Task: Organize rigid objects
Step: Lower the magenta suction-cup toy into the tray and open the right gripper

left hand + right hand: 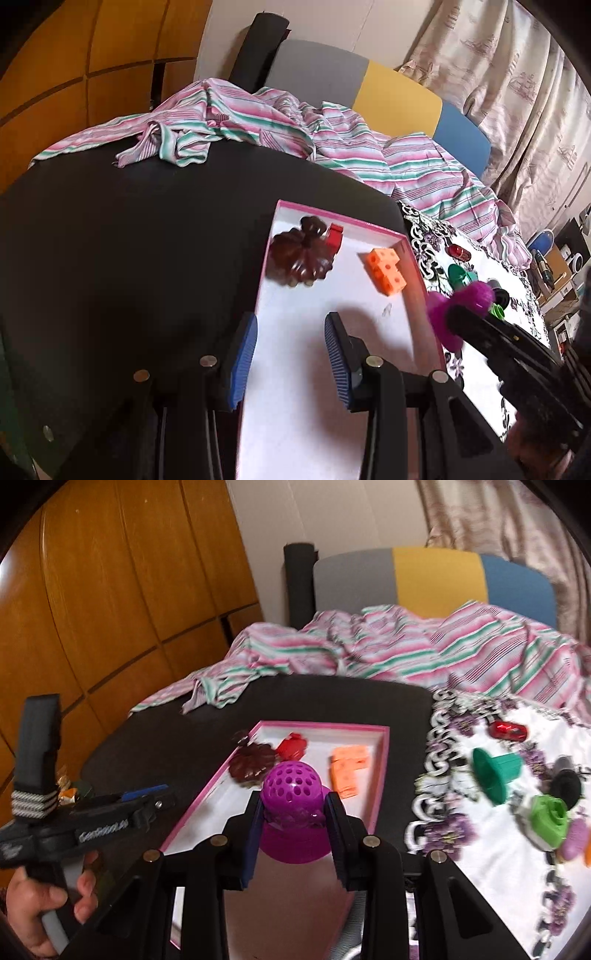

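- Between the right tongs (293,825), a purple perforated toy (291,794) with a domed top and flared base is clamped, the blue pads pressing on its waist; it hangs above the near part of the pink-rimmed tray (380,768).
- Inside the tray, at its far end, lie a brown flower-shaped piece (251,766), a small red piece (291,747) touching it, and an orange block (347,771) with holes, set apart toward the right wall.
- White floor of the tray from its middle to the near end is bare, giving free room under the held toy.
- Left tongs (290,350) stand partly open with nothing between the pads, poised over the tray's left rim (258,295), one finger above the black tabletop (129,240), the other above the tray floor.
- Seen from the right wrist, a hand (44,904) grips the left tool's handle low at the left, the tool pointing toward the tray.
- Right of the tray, a patterned cloth (480,867) carries a dark green funnel-shaped piece (495,775), a red piece (506,731), a light green piece (546,819) and a black one (565,788), all blurred.
- Black tabletop left of the tray is largely open up to a striped pink and green cloth (369,646) bunched along the far edge.
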The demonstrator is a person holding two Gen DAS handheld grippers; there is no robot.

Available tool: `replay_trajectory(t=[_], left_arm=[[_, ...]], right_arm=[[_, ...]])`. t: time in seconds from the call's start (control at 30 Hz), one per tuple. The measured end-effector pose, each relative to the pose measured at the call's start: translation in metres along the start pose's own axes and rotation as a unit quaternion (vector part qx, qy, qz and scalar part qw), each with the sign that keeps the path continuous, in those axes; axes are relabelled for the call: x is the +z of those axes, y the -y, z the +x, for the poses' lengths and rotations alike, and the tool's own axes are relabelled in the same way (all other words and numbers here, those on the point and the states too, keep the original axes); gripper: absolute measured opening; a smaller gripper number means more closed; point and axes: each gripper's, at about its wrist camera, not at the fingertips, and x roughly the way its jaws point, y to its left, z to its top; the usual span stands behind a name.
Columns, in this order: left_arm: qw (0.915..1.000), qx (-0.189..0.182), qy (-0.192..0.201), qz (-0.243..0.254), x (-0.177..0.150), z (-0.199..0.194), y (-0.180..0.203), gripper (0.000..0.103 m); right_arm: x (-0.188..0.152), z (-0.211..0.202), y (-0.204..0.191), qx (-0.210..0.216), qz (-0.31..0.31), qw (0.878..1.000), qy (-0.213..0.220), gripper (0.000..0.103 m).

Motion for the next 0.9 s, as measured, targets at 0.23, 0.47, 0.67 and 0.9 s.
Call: replay_trajectory(t=[0.23,0.47,0.67,0.9], left_arm=[[1.0,0.006,0.002,-0.005,-0.014,-0.008,-0.012,0.038],[1.0,-0.004,0.005,-0.003,-0.019,-0.015,-0.013,0.038],[0.9998,0.001,0.016,0.007,-0.024,-0.021,-0.016,0.038],[0.9999,-0.002,0.011,0.006,-0.026,-0.018,-0.016,0.038]], right_arm=[[0.003,0.039,-0.013,-0.008,-0.028,0.998,-0.058,0.033],[0.017,0.079,-0.017,-0.028,-0.05,0.995,-0.088,0.033],[0.022,0.098,-0.024,-0.053,-0.076,0.991,-0.094,0.033],[0.029,0.109,-0.02,-0.071,-0.064,0.991,-0.096,0.034]])
